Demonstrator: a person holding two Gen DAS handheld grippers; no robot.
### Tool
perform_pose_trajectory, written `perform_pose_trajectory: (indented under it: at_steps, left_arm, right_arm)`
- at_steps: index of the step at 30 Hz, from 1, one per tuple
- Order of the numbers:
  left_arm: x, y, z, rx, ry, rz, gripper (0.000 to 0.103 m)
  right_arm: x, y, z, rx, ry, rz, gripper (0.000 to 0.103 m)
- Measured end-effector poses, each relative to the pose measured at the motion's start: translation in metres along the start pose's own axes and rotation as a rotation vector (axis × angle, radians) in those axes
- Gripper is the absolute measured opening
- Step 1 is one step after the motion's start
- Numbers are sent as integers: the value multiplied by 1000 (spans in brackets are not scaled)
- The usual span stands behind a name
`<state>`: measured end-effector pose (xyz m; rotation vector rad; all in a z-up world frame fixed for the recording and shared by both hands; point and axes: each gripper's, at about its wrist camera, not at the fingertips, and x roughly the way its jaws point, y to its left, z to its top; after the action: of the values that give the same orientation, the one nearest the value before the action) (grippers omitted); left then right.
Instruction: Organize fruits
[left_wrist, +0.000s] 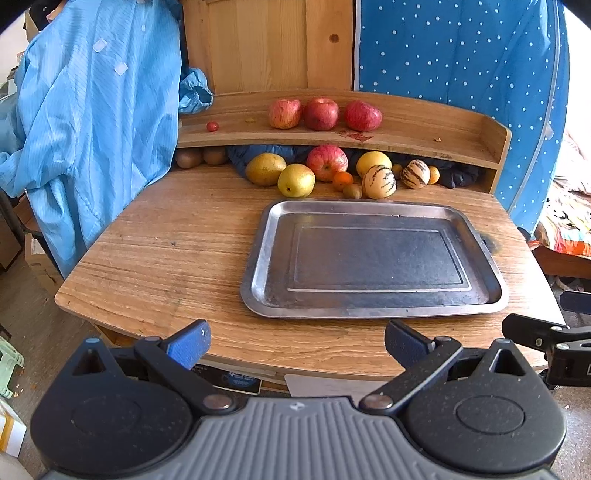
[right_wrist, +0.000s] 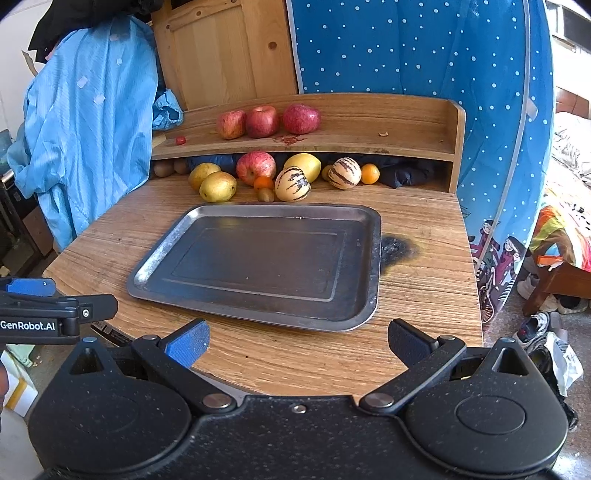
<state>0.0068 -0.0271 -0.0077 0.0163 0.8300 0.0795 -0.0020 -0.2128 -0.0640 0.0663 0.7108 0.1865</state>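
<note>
At near edge of round wooden tabletop (left_wrist: 177, 258): left tool (left_wrist: 297, 345) and right tool (right_wrist: 298, 345) both spread wide, empty, pointing at far edge. Rectangular dull metal tray (left_wrist: 258, 251) between tools and fruit, long axis left-right, bare. Fruit row along far edge under wooden shelf (left_wrist: 424, 129), well apart from both tools: yellow pears (left_wrist: 295, 180), red apple (left_wrist: 327, 161), striped cream melons (left_wrist: 379, 181), small oranges (left_wrist: 342, 180). Three more red apples (left_wrist: 321, 113) on shelf. Pears lie nearer left tool, likely.

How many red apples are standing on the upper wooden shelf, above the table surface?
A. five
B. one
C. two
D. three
D: three red apples sit side by side on the upper shelf; a fourth apple lies below it, on the table with the other fruit.
</note>
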Motion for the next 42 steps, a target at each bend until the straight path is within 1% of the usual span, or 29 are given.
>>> perform_pose_trajectory:
  at_steps: [6, 9, 12, 17, 23, 27, 29, 30, 32, 36, 39, 42]
  left_arm:
    - [13, -1, 7, -40, 52, 21, 102]
    - [23, 6, 15, -86, 65, 18, 102]
    - [34, 12, 27, -116, 70, 16, 102]
    - [58, 24, 53, -115, 59, 1, 102]
    - [104, 52, 92, -89, 64, -42, 102]
    - [140, 79, 125, -56, 79, -83, 102]
    - [153, 91, 141, -43, 77, -107, 102]
    - [160, 98, 149, -32, 64, -125, 102]
    - [176, 112, 167, -19, 55, -159, 102]
    - [211, 132, 196, 12, 79, -243, 102]
    - [237, 140, 214, 39, 114, -307, 102]
    - [260, 143, 225, 51, 146, -385, 102]
  right_arm:
    - [5, -9, 3, -11, -29, 20, 102]
    - [5, -10, 6, -33, -49, 20, 102]
    - [10, -11, 14, -43, -64, 2, 102]
    - [20, -12, 23, -18, -66, -21, 102]
    - [49, 1, 41, 27, -84, -49, 102]
    - [74, 25, 62, 67, -94, -77, 102]
    - [86, 41, 74, 81, -103, -66, 102]
    - [93, 48, 79, 86, -103, -55, 102]
    - [109, 63, 91, 89, -92, -41, 102]
    - [143, 93, 116, 77, -43, -17, 102]
    - [172, 114, 128, 55, -17, -75, 102]
    - [198, 129, 137, 21, 15, -118, 102]
